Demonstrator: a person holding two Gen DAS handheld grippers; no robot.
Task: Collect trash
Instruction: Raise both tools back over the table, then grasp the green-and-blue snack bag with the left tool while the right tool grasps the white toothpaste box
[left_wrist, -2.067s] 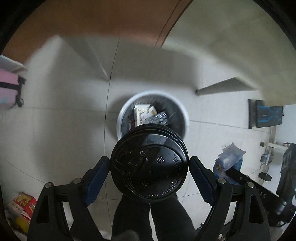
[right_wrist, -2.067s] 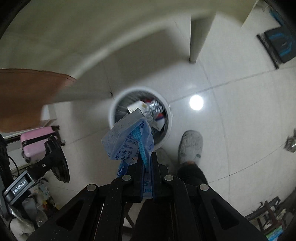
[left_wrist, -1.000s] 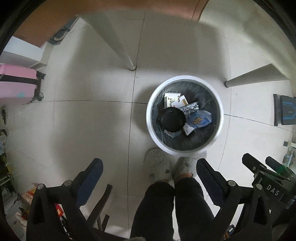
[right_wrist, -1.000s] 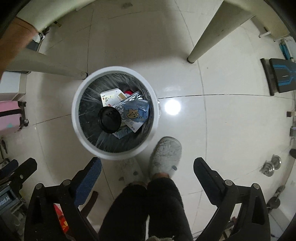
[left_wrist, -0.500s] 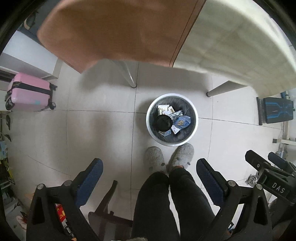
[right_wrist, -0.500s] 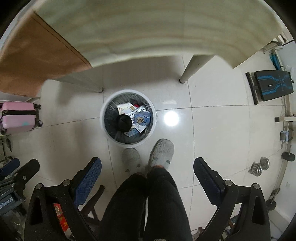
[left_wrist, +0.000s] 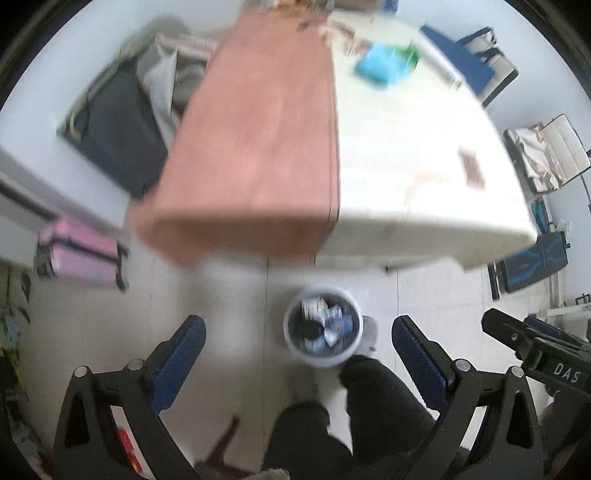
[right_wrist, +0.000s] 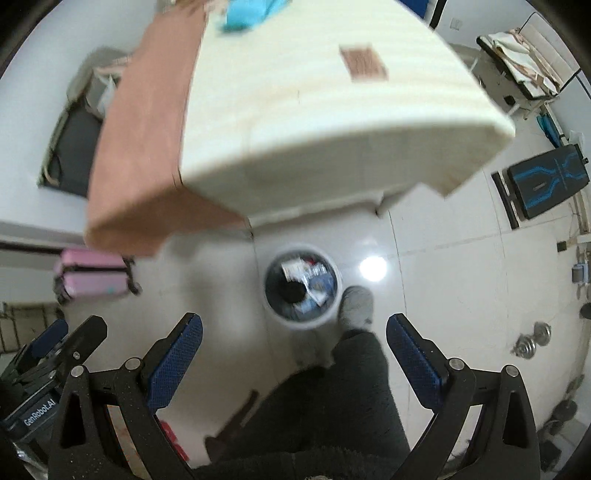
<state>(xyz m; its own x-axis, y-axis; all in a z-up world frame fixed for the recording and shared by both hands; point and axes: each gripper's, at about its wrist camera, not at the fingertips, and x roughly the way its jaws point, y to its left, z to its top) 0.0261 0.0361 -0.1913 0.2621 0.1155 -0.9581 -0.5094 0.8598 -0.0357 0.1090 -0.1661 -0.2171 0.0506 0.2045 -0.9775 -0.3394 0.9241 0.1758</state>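
Observation:
A white round trash bin stands on the floor far below, with a black cup lid and blue and white wrappers inside. It also shows in the right wrist view. My left gripper is open and empty, high above the bin. My right gripper is open and empty too. On the table top lie a blue item and a small brown packet; the packet also shows in the right wrist view. Both views are blurred.
A table with a brown half and a cream half fills the upper view. The person's dark legs and grey slipper are beside the bin. A pink suitcase stands left, a black-and-blue bench right.
Both grippers have risen well above the bin, so the table top has come into view. Earlier the left let go of the cup and the right let go of the blue wrapper; both lie in the bin.

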